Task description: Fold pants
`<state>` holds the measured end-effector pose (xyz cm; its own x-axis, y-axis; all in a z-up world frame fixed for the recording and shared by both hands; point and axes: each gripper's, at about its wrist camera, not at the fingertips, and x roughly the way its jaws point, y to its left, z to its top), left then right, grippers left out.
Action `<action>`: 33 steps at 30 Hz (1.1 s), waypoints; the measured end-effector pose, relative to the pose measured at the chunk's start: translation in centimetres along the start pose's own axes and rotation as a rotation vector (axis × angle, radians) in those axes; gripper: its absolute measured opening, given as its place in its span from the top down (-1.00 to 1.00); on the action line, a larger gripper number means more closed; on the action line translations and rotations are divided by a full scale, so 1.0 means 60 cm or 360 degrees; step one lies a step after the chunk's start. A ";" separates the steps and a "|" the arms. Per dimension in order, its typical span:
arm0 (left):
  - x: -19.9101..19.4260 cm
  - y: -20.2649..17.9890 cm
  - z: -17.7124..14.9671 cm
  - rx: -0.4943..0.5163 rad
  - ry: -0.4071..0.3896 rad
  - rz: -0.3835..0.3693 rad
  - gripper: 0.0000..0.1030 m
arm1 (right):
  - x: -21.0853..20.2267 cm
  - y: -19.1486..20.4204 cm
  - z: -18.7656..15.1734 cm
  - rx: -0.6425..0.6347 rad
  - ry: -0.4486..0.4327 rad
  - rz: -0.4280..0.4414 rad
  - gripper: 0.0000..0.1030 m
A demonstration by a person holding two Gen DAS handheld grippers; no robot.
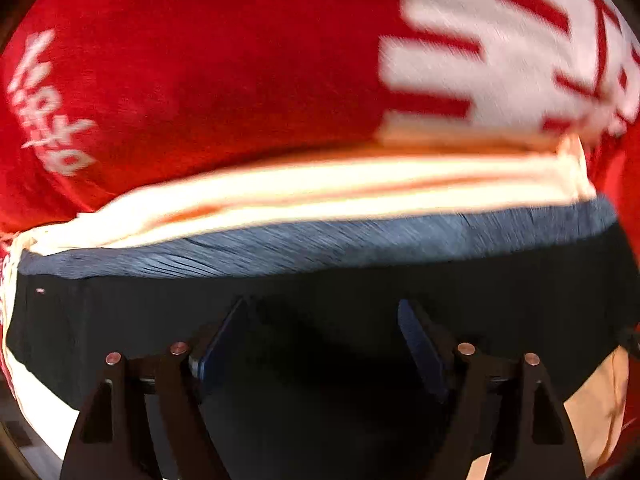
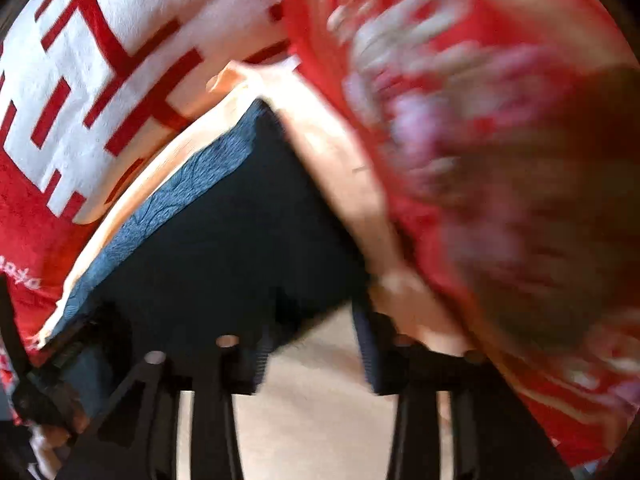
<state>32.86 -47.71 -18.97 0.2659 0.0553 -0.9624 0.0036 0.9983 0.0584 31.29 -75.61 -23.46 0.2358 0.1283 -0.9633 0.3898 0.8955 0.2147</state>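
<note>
- Left wrist view: the pants (image 1: pixel 320 320), dark fabric with a grey-blue waistband (image 1: pixel 340 240) along the far edge, lay directly ahead of and beneath the left hand-held gripper (image 1: pixel 320 344). The fingers (image 1: pixel 218 344) stood spread, with dark cloth filling the gap; no pinch visible.
- Waistband ran side to side across this view, so the garment's visible edge lay crosswise to the gripper's pointing direction.
- Beyond the waistband: a cream cloth (image 1: pixel 320 188) layer, then a red cloth with white lettering (image 1: pixel 200 60). Could not tell whether these belong to a bed or other surface covering.
- Right wrist view (heavily motion-blurred): right hand-held gripper (image 2: pixel 316 348) with fingers (image 2: pixel 262 356) apart. A corner of the pants (image 2: pixel 224 232) lay ahead and to its left; the waistband (image 2: pixel 168 204) ran diagonally from lower left to upper right.
- Between the right fingers mostly pale tan surface (image 2: pixel 316 408) showed; dark fabric edge reached only the left finger. Contact uncertain.
- Judgement: left gripper sat over the body of the garment, right gripper at its corner edge. The left was the better placed over cloth; the right needed to shift leftward onto the corner before closing.
</note>
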 end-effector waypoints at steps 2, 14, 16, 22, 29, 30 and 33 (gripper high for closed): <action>-0.002 0.029 0.006 -0.0059 -0.0012 0.0031 -0.53 | -0.034 0.001 -0.011 -0.0056 -0.0051 0.0004 0.16; 0.072 0.181 0.009 -0.0373 0.0088 0.0157 -0.90 | 0.068 0.150 0.015 -0.0640 0.0039 0.0095 0.18; 0.068 0.183 0.018 -0.0378 0.0097 0.0154 -0.90 | 0.065 0.145 0.022 -0.0673 0.0000 0.0095 0.18; 0.021 0.209 0.012 -0.0431 0.0131 0.0135 -0.90 | 0.031 0.099 0.036 -0.0535 0.0064 0.0119 0.16; -0.045 0.280 -0.039 -0.0434 0.0137 0.0163 -0.90 | -0.009 0.106 -0.029 -0.0467 0.0231 0.0352 0.12; -0.052 0.294 -0.048 -0.0439 0.0139 0.0173 -0.90 | -0.013 0.113 -0.045 -0.0467 0.0254 0.0382 0.12; -0.064 0.331 -0.086 -0.0441 0.0138 0.0189 -0.90 | -0.013 0.150 -0.089 -0.0486 0.0318 0.0476 0.11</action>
<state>26.92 -27.98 -15.46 0.1655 0.1614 -0.9729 -0.2885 0.9513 0.1087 29.85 -65.35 -21.61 0.1102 0.4526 -0.8849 0.0442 0.8872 0.4593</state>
